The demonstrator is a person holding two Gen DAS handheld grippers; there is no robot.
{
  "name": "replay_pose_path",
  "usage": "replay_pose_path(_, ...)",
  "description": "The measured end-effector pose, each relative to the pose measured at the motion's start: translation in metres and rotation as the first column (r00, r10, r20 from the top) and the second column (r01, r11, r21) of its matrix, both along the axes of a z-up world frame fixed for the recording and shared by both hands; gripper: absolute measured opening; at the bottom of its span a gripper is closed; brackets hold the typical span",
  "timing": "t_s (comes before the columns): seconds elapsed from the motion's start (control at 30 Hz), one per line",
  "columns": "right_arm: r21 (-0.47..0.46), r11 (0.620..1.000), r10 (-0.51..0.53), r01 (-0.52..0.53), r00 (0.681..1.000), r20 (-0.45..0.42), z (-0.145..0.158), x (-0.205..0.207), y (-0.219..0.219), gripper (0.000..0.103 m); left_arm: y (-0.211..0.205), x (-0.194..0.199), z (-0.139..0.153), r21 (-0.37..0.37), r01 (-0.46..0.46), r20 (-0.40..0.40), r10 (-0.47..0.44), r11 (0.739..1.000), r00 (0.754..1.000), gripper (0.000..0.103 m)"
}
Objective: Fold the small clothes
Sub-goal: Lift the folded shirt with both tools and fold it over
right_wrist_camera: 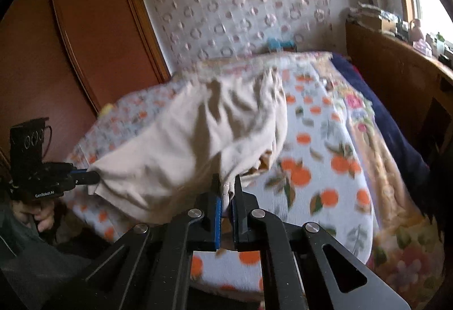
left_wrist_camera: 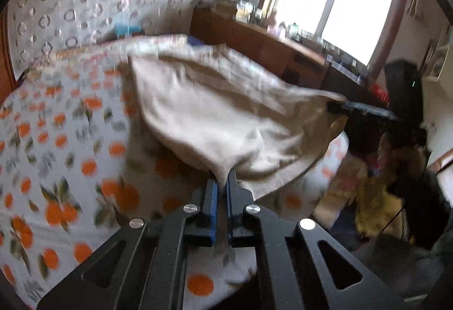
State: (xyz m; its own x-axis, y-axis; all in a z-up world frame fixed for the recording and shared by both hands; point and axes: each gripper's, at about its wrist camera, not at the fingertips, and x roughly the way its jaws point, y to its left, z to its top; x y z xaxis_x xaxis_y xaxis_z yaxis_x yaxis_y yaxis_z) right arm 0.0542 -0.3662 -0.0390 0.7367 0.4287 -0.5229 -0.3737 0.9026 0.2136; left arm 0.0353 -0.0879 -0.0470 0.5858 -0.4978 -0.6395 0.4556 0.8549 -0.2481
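Observation:
A beige garment (left_wrist_camera: 220, 109) hangs stretched in the air above the bed, held at two corners. My left gripper (left_wrist_camera: 222, 182) is shut on one corner of it. My right gripper (right_wrist_camera: 226, 185) is shut on the other corner of the same garment (right_wrist_camera: 192, 134). In the left wrist view the right gripper (left_wrist_camera: 337, 107) shows at the cloth's far right corner. In the right wrist view the left gripper (right_wrist_camera: 90, 177) shows at the cloth's left corner. The frames are motion-blurred.
The bed has a white sheet with orange fruit print (left_wrist_camera: 56, 146), also in the right wrist view (right_wrist_camera: 325, 174). A wooden dresser (left_wrist_camera: 254, 41) with small items stands by the window. A wooden wardrobe (right_wrist_camera: 70, 41) is at the left. A dark blue blanket (right_wrist_camera: 396, 134) lies along the bed's right.

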Motion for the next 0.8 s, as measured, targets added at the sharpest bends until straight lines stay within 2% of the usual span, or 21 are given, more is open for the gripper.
replay_pose_path(0.17, -0.019, 1.0, -0.004, 0.006, 0.996, 0.085, 0.027, 0.025, 0.002, 0.005, -0.001, 0.045, 0.043, -0.002, 0.007, 0.077, -0.006, 1.0, 0.997, 0.005)
replay_pose_path(0.33, -0.011, 1.0, -0.014, 0.015, 0.993, 0.121, 0.046, 0.069, 0.003, 0.005, 0.007, 0.101, 0.059, 0.005, -0.035, 0.097, 0.034, 0.999, 0.995, 0.005)
replay_pose_path(0.53, -0.035, 0.999, -0.011, 0.016, 0.991, 0.136, 0.057, 0.14, 0.016, 0.005, 0.015, 0.171, 0.057, 0.017, -0.084, 0.08, 0.083, 0.996, 0.993, 0.005)
replay_pose_path(0.8, -0.064, 0.998, 0.001, 0.004, 0.998, 0.07, 0.025, 0.241, 0.037, 0.005, 0.022, 0.256, 0.032, 0.055, -0.139, 0.016, 0.138, 0.989, 0.99, 0.005)
